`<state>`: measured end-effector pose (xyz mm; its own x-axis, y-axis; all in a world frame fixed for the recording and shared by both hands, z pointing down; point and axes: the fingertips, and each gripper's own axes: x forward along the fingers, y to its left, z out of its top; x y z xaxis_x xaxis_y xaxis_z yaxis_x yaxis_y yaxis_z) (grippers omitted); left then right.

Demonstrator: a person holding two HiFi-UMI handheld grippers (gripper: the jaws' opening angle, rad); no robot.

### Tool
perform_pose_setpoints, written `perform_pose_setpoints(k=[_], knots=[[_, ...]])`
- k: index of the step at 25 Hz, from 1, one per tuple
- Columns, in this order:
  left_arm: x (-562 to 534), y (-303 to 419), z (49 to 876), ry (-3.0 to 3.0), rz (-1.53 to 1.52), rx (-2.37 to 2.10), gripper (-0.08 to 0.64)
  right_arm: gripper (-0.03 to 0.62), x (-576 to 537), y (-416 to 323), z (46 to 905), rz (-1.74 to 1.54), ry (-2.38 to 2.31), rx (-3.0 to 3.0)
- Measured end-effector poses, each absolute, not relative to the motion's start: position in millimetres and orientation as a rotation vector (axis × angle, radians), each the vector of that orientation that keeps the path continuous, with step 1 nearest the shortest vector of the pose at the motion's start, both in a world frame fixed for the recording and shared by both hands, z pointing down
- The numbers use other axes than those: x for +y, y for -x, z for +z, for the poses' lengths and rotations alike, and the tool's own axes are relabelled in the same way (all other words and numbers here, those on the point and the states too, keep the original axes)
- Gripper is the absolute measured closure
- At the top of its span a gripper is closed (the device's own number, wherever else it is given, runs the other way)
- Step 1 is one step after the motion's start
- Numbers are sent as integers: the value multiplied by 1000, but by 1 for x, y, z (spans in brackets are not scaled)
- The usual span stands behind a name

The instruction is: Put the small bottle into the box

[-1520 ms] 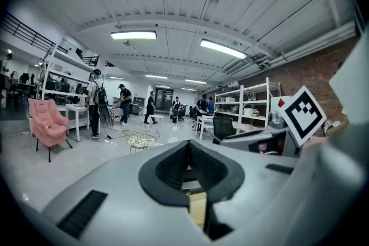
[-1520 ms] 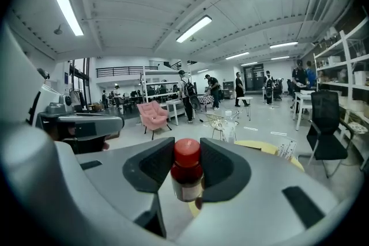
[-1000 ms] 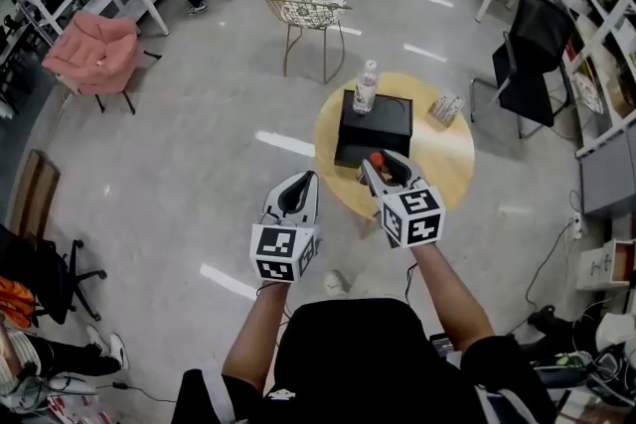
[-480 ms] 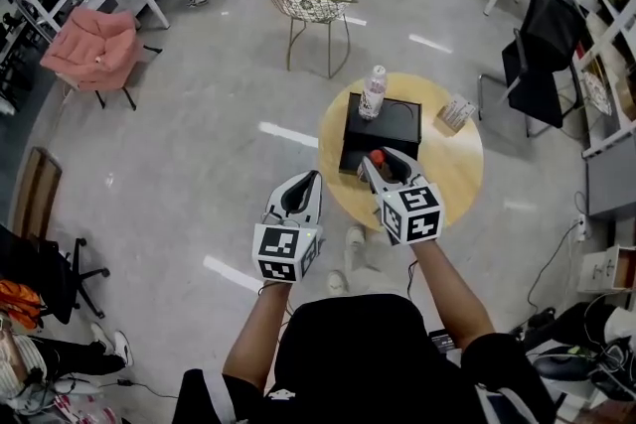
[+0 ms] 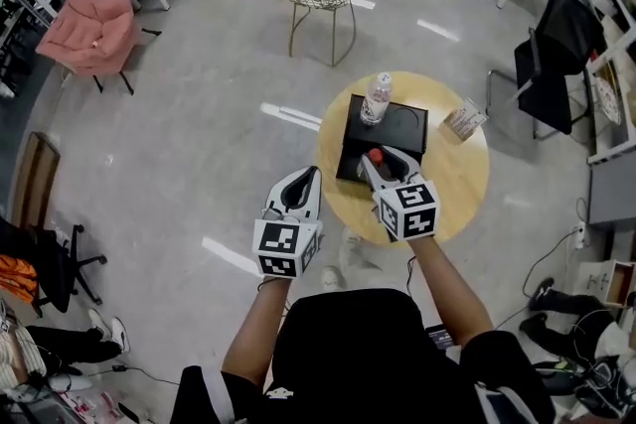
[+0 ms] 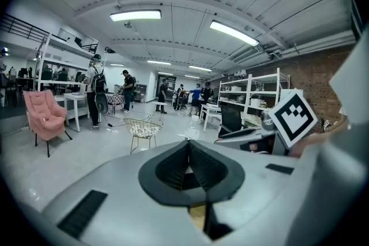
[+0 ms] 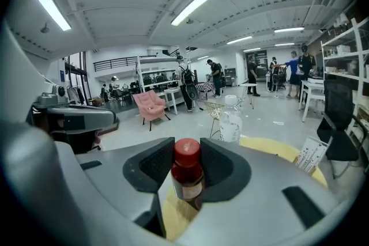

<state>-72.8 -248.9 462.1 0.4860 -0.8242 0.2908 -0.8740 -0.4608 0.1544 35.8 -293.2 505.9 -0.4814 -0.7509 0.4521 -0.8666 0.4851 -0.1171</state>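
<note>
Above the near part of the black rectangular box (image 5: 393,129), the right tongs (image 5: 378,164) pinch the small brown bottle with a red cap (image 5: 375,157) between both jaws. The right gripper view shows this bottle upright, with its cap a little higher than the dark pads (image 7: 153,167). The box lies on the round yellow wooden tabletop (image 5: 447,179). A clear plastic water bottle (image 5: 376,98) stands at the far left corner of the box. A small white carton (image 5: 464,119) stands on the tabletop, to the right of the box. The left tongs (image 5: 303,182) hang just left of the tabletop, over the grey floor (image 5: 199,164), with the jaws pressed together and nothing between them.
</note>
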Motion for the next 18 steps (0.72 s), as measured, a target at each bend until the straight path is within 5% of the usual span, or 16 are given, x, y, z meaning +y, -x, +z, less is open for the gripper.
perform_pose_setpoints(k=[18], knots=[[-313,65,533,-2287,336,-1453,549,459,-359,-35,594,585,-1202,-2319]])
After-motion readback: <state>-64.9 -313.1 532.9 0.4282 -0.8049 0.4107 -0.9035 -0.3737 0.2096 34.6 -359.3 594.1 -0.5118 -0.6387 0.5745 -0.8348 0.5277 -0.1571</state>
